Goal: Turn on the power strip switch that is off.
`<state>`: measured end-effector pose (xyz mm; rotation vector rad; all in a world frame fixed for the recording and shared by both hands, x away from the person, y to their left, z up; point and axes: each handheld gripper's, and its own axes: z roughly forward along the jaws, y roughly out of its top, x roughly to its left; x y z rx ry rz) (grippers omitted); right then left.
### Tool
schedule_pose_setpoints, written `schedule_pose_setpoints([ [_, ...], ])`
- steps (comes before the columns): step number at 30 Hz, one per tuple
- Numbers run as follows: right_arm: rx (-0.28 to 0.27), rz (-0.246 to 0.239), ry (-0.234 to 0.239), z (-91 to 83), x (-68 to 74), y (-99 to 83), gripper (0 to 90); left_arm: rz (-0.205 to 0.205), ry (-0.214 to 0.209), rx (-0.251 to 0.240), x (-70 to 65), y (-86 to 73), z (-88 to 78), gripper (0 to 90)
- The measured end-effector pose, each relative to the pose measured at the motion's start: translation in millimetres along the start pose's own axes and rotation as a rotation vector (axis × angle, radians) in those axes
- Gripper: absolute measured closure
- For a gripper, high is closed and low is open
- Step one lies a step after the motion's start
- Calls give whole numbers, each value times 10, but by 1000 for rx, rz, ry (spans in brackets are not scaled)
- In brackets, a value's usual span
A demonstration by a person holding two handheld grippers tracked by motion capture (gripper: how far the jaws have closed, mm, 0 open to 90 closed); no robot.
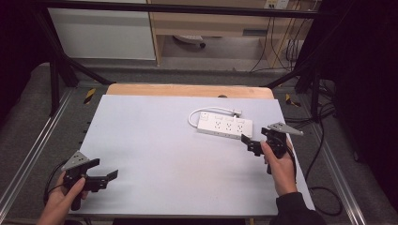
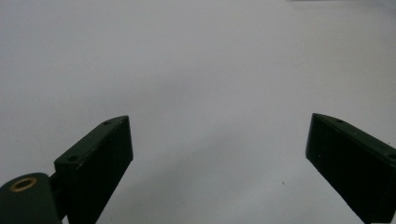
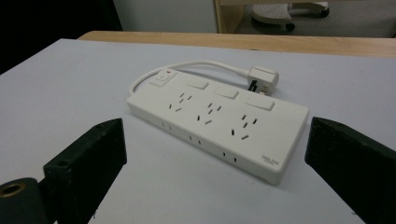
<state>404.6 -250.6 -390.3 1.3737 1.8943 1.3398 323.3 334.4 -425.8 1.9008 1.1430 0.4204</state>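
White plastic is what catches the eye: a power strip (image 1: 225, 124) lying flat on the pale grey sheet that covers the desk (image 1: 159, 154), toward the far right of it, its three rows of sockets facing up; its short white cable (image 1: 195, 115) loops round from the left end and runs along the far side to a plug (image 1: 237, 112) resting on the sheet just behind the strip; a bare wooden edge of the desk shows beyond the sheet; the right tool (image 1: 251, 144) is held in the person's right hand (image 1: 280, 164) just at the near right corner of the strip, close to it but not touching, its jaws spread wide with nothing between them; in the right gripper view the strip (image 3: 219, 121) lies between and beyond the two black jaws, clear of both, with a switch at its far left end and the plug (image 3: 261, 76) behind it; the left tool (image 1: 105, 178) sits well apart at the near left corner of the desk, gripped by the left hand (image 1: 63, 197), jaws likewise parted and empty; in the left gripper view they stand over plain grey sheet.
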Motion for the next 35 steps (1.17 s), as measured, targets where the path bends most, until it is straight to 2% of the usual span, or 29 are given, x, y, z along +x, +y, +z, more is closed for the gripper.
schedule_pose_setpoints([
  [12, -43, -39, -17, -237, 34, -188, 59, -3, 1, -5, -3, 1, 2, 75],
  [17, -38, -60, -35, -278, 37, -300, 60, -2, -1, -8, -6, 1, 1, 75],
  [22, -10, -68, -52, -249, 22, -450, 65, -1, -1, -6, -8, 2, 2, 75],
  [24, 17, -78, -53, -200, 22, -519, 66, 0, -1, -7, -10, 2, -1, 75],
  [30, 83, -102, -35, -65, 70, -634, 63, 2, -2, -9, -10, 4, -2, 75],
  [33, 127, -116, -18, 46, 118, -676, 60, 4, -2, -8, -16, 5, 2, 75],
  [35, 172, -139, -24, 134, 148, -705, 61, 4, -2, -10, -16, 4, -1, 75],
])
